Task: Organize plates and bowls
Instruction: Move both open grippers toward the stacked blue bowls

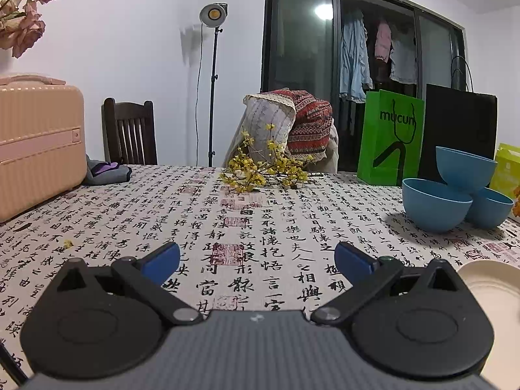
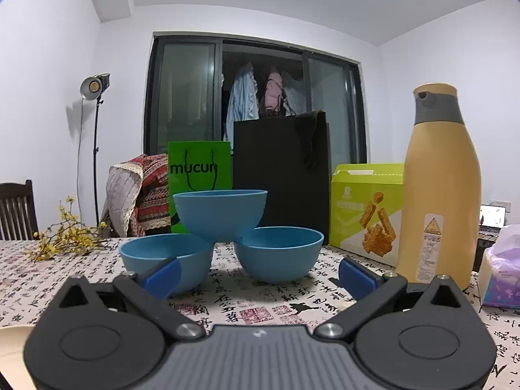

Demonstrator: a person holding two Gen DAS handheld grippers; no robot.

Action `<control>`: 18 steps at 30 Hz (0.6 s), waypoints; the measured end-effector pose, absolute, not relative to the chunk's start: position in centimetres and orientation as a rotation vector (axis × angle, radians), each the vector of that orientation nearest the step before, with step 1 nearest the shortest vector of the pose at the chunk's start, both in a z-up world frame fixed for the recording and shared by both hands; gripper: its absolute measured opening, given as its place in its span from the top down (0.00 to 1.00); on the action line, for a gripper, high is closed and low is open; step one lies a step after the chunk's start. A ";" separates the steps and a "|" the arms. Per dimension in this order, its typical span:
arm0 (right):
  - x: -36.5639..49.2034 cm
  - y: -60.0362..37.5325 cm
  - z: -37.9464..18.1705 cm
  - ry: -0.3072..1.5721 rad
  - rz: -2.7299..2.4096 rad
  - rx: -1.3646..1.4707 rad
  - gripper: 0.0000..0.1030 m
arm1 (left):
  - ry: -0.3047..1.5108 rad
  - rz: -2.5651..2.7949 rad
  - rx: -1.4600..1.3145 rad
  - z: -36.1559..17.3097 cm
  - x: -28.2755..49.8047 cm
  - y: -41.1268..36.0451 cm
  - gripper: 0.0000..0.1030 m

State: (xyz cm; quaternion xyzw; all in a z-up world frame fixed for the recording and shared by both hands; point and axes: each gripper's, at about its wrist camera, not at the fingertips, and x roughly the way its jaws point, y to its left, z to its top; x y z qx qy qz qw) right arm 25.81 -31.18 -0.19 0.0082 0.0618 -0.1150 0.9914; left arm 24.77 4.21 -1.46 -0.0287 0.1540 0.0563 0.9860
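blue plastic bowls, 3 of them, sit in a small pyramid on the calligraphy-print tablecloth [image 2: 253, 312]: left bowl [image 2: 165, 261] and right bowl [image 2: 279, 253] stand side by side on the cloth, and the top bowl [image 2: 221, 213] rests tilted on the rims of both. the stack is toward the far edge of the table, just in front of a green mucun paper bag [image 2: 200, 169] and a black paper bag [image 2: 281, 175].

right gripper [image 2: 260, 274] points straight at the stack w/ blue fingers [image 2: 162, 276] spread wide, nothing between them; its left finger overlaps the left bowl in view, contact can't be told. beside the bowls toward the right edge: a green snack box [image 2: 367, 208], a tall yellow thermos bottle [image 2: 438, 188] and a purple tissue pack [image 2: 502, 269].

left gripper [image 1: 256, 260] hovers low over bare cloth near the table's middle, fingers [image 1: 161, 261] also wide apart and empty. a cream plate [image 1: 490, 289] lies just beside its right finger, near the near edge; same bowl stack [image 1: 455, 195] shows further off to its right. yellow flower sprigs [image 1: 260, 169] lie at the far edge, and a pink suitcase [image 1: 39, 143] stands at the left edge.
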 end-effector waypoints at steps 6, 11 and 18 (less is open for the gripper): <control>25.8 -31.1 -0.2 0.124 -0.221 0.007 0.00 | 0.309 0.111 -0.056 -1.5 24.8 4.2 0.00; 25.9 -31.0 -0.2 0.127 -0.220 0.003 0.00 | 0.303 0.120 -0.049 -1.4 24.7 4.1 0.00; 26.0 -31.5 -0.1 0.144 -0.190 0.034 0.00 | 0.358 0.144 -0.024 -1.3 25.3 3.2 0.00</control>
